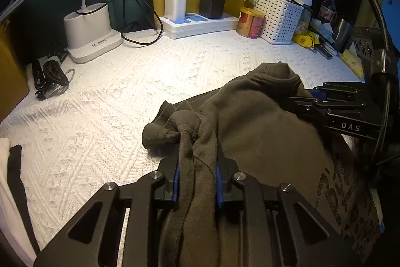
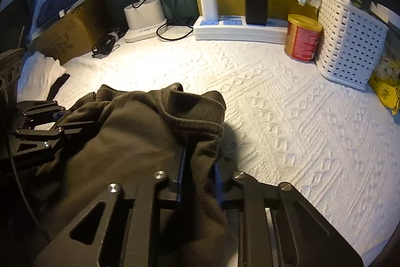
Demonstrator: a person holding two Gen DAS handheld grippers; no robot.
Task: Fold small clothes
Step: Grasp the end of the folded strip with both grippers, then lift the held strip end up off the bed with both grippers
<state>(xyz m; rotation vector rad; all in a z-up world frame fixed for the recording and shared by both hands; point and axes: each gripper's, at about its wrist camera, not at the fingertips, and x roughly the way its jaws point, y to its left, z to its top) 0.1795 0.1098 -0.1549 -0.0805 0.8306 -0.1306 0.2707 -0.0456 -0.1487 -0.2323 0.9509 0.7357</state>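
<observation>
Dark olive garment (image 1: 252, 131) — bunched, ribbed edges (cuff, collar) showing — on white cloth.

garment (image 1: 255, 131): dark olive, faint print, probably lettering
counter cover (image 2: 287, 101): white, raised diamond knit pattern
basket (image 2: 350, 41): white
can (image 2: 302, 38): red-gold

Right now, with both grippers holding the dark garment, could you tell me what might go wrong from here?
1. The left gripper pinches a bunched wad of the olive garment, so layers may fold unevenly or slip out.
2. The right gripper grips near the ribbed collar; pulling apart could stretch it.
3. A wide sweep right could knock the red can.
</observation>
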